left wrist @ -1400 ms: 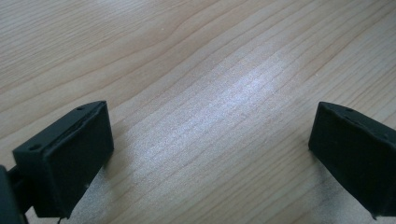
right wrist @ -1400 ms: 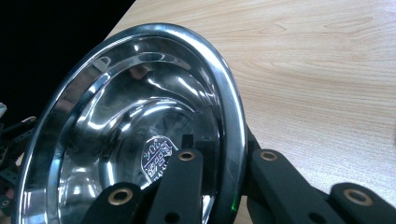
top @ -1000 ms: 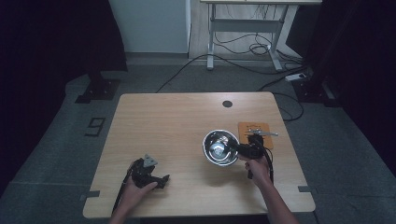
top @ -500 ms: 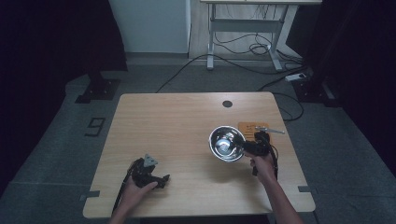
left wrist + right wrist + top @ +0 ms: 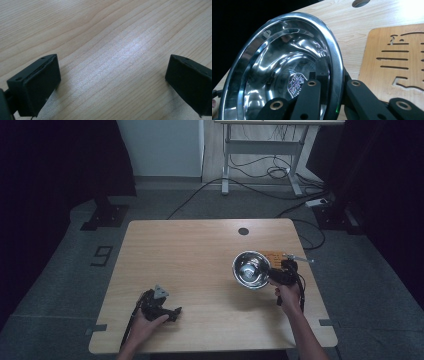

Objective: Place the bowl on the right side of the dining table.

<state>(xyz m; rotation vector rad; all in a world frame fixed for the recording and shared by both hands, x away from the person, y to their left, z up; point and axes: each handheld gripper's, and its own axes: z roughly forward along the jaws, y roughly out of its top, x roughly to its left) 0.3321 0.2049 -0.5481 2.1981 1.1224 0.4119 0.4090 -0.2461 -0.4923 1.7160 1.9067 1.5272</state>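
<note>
Left hand [image 5: 145,325]: at about 7 o'clock on the counter [image 5: 200,250], near the front edge, wrapped around the left gripper.
Left gripper [image 5: 176,312]: lies low on the wood, pointing toward 3 o'clock in the high view; a grey three-cornered plate sits on top and a cable trails off toward the front edge.
Left jaws: wide apart in the left gripper view [image 5: 112,80], with bare wood grain between them and nothing held.
Counter: pale wood, with a round dark hole [image 5: 243,231] near the far edge at about 1 o'clock.
Bowl [image 5: 251,269]: shiny steel, at about 3 o'clock on the counter, tilted up on edge so its hollow faces the camera in the high view; a small stamped mark shows on its bottom [image 5: 297,83] in the right gripper view.
Right jaws: clamped on the bowl's rim at its right edge, one jaw inside the hollow and one behind the wall, as the right gripper view shows.
Right gripper [image 5: 272,276]: just beside the bowl at its 3 o'clock, pointing toward 9 o'clock, with a cable hanging by the wrist.
Right hand [image 5: 287,295]: below the gripper, at about 4 o'clock on the counter, the forearm coming in from the front edge.
Board [image 5: 397,62]: thin brown wood with cut-out slots, flat on the counter just past the bowl's right side, partly behind the gripper in the high view.
</note>
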